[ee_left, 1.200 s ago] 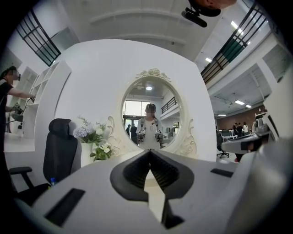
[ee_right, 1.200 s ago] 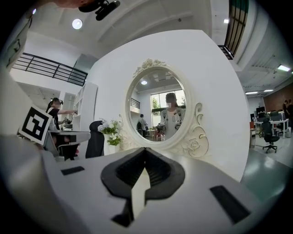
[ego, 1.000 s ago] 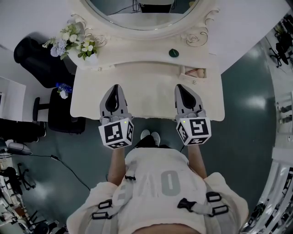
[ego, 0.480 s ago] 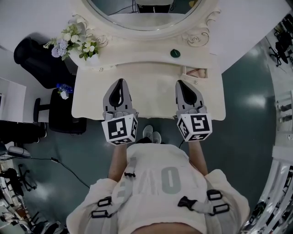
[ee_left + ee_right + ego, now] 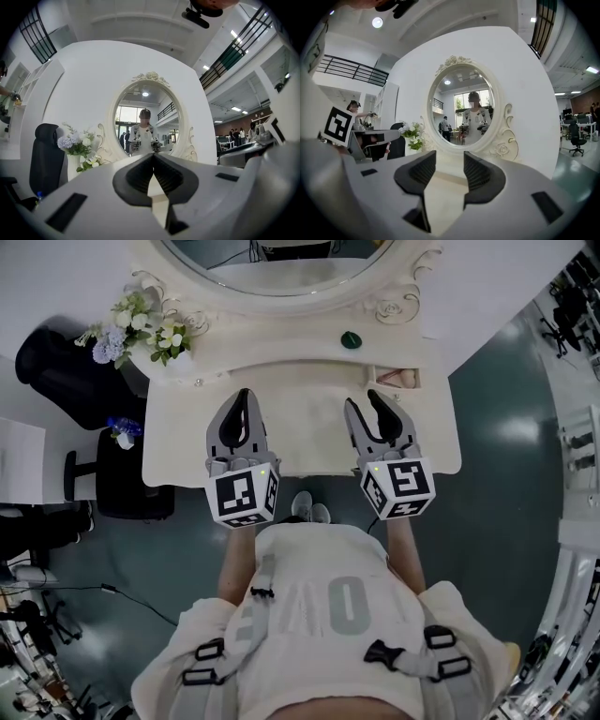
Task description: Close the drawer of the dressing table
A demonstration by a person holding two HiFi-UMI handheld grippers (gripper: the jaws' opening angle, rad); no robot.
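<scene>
Opening right jaws, drawer still ajar

Standing just behind the person, I see both grippers held out level above the front of the dressing table (image 5: 187,442), neither touching it. The left gripper (image 5: 244,396) has its jaws pressed together with nothing between them, and it sits a touch further in over the top than it did a second ago. The right gripper (image 5: 363,401) is the one that has really changed. A second ago its jaws were clenched tip to tip, and now they are spreading apart, with only bare tabletop showing in the gap. Otherwise it has hardly shifted.

Beyond its tips, in the raised back tier at the right end, the small drawer (image 5: 399,379) stands pulled out, its pinkish inside open to view. It is near the right gripper but apart from it, ahead and slightly to the right. To its left on the shelf lies a small dark green object (image 5: 351,338), and behind that rises the oval mirror (image 5: 272,263). The flowers (image 5: 141,324) stand at the far left corner.

By my reading the closing has not begun. The spreading jaws suggest the right gripper is readying itself for the drawer front, to push it or take hold of it. The reach forward is what remains.
</scene>
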